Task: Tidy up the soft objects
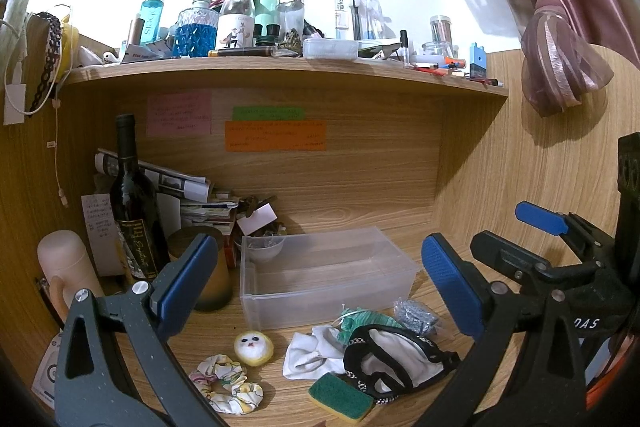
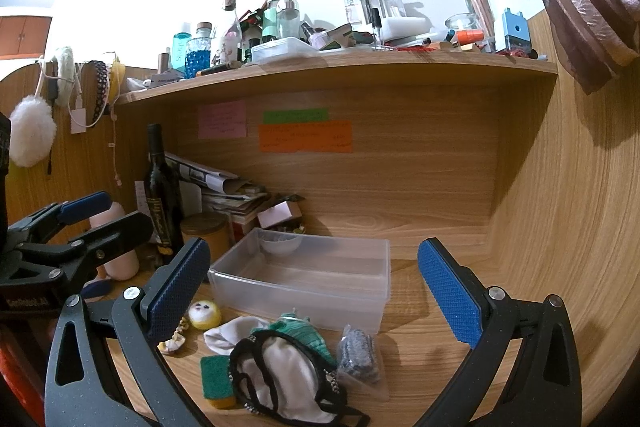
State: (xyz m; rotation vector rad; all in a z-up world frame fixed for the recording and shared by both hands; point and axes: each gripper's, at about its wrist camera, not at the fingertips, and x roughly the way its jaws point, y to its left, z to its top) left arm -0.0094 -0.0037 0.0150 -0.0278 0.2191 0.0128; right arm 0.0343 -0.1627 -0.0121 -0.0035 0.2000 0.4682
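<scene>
A clear plastic bin [image 1: 326,277] [image 2: 308,275] sits empty on the desk. In front of it lie soft things: a floral scrunchie [image 1: 226,383], a yellow puff with a face [image 1: 253,347] [image 2: 204,314], a white cloth [image 1: 310,351] [image 2: 232,335], a black-and-white mask [image 1: 394,357] [image 2: 284,375], a green mesh item [image 1: 362,321] [image 2: 304,333], a green-yellow sponge [image 1: 340,397] [image 2: 216,379] and a bagged steel scourer [image 1: 414,315] [image 2: 358,353]. My left gripper [image 1: 320,283] is open above them. My right gripper [image 2: 316,287] is open too, and also shows in the left wrist view [image 1: 538,217].
A wine bottle [image 1: 134,203], a brown jar [image 1: 208,267], a pink cup [image 1: 66,267] and stacked papers [image 1: 200,199] crowd the left. A small bowl [image 1: 262,247] stands behind the bin. A cluttered shelf [image 1: 280,71] hangs overhead. A wooden side wall [image 2: 568,227] stands right.
</scene>
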